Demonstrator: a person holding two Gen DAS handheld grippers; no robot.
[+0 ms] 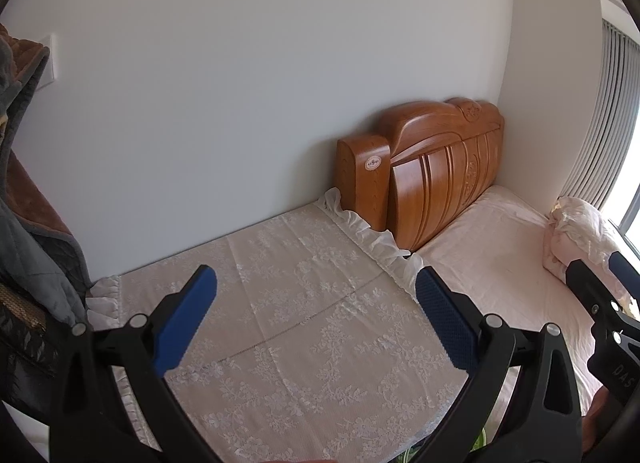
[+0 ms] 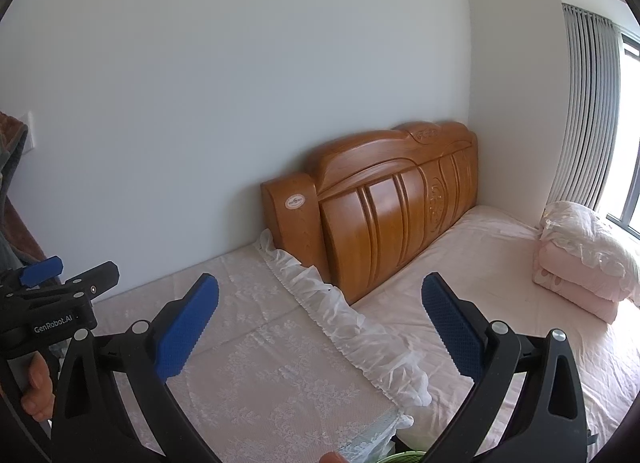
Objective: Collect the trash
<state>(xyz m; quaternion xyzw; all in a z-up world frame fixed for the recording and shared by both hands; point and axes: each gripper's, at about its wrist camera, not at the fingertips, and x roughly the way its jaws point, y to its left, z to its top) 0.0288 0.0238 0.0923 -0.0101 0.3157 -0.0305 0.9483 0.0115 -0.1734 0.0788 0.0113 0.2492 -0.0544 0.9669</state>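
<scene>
Two empty hand-held grippers, left hand-held gripper (image 1: pixel 316 321) and right hand-held gripper (image 2: pixel 320 323), hover spread apart near the headboard (image 2: pixel 384 203), and with no trash in view I risk snagging the lace cover (image 1: pixel 304 327) instead.

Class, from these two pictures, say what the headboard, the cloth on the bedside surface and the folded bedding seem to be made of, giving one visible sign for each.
Headboard: seemingly varnished wood; orange-brown grain, carved grooves, glossy highlights.
Cloth: likely lace or a synthetic look-alike; white floral openwork, ruffled edge.
Folded bedding: probably soft padded cotton-like fabric; pale pink, puffy stacked folds.
</scene>
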